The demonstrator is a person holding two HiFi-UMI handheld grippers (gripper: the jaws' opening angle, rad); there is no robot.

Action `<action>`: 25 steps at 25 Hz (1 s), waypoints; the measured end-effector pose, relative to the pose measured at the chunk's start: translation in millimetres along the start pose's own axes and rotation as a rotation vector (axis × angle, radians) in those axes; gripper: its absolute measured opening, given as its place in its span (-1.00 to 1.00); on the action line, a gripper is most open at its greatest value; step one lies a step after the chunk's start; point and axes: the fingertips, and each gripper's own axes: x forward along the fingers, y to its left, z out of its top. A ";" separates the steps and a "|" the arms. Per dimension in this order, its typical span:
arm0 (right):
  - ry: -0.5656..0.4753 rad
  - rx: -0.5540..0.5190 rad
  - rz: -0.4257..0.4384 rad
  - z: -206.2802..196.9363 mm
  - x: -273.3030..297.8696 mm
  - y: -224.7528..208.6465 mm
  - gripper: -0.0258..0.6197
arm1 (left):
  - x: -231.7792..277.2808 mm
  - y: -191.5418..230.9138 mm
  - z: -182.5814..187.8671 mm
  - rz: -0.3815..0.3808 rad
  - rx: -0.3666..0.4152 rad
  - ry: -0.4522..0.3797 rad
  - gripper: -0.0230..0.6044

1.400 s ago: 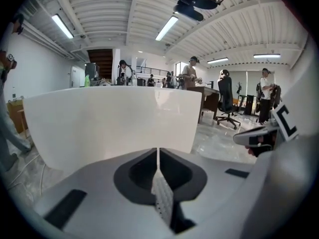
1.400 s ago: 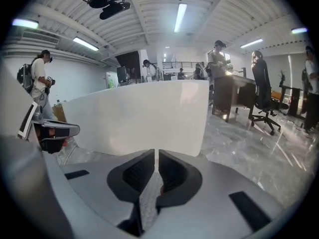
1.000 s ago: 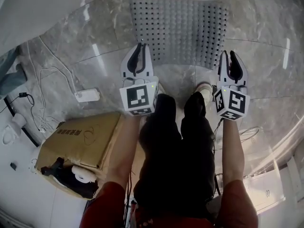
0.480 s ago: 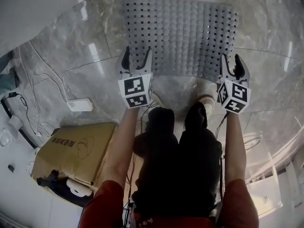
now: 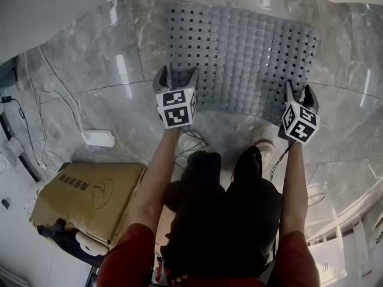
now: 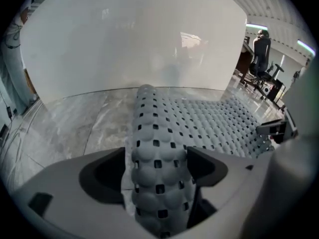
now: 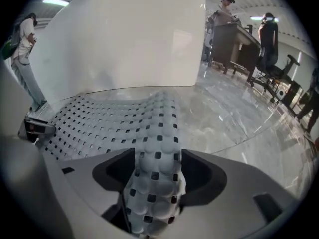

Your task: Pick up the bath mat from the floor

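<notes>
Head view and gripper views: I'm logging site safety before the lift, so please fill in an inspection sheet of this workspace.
Surface: glossy grey marble floor.
Job's things: grey perforated mat on the floor, near edge humped up at each gripper.
Clutter: cardboard box and white box on the left.
Grippers: left gripper and right gripper open, jaws just been opening, mat edge between each pair.
Cables: white cables looped at left; a wire by the feet.
Surroundings: white panel behind the mat; office chairs beyond.

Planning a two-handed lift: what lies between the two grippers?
Head view: the near edge of the bath mat runs from left gripper to right gripper; each one's jaws have just been opening, astride it.
</notes>
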 end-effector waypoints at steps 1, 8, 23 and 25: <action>0.008 0.012 -0.004 -1.7 2.7 -1.1 -0.04 | 3.9 1.4 -3.1 -0.003 -0.013 0.014 0.24; 0.098 0.044 -0.020 -10.2 24.0 -12.6 0.04 | 14.9 -0.4 -7.4 -0.015 -0.053 0.070 0.23; 0.057 0.069 0.070 14.6 -17.6 9.7 -0.54 | -26.6 -39.7 5.6 -0.089 -0.092 0.103 -0.32; 0.050 0.050 0.075 21.0 -31.8 14.8 -0.58 | -41.1 -46.1 10.7 -0.094 -0.079 0.103 -0.38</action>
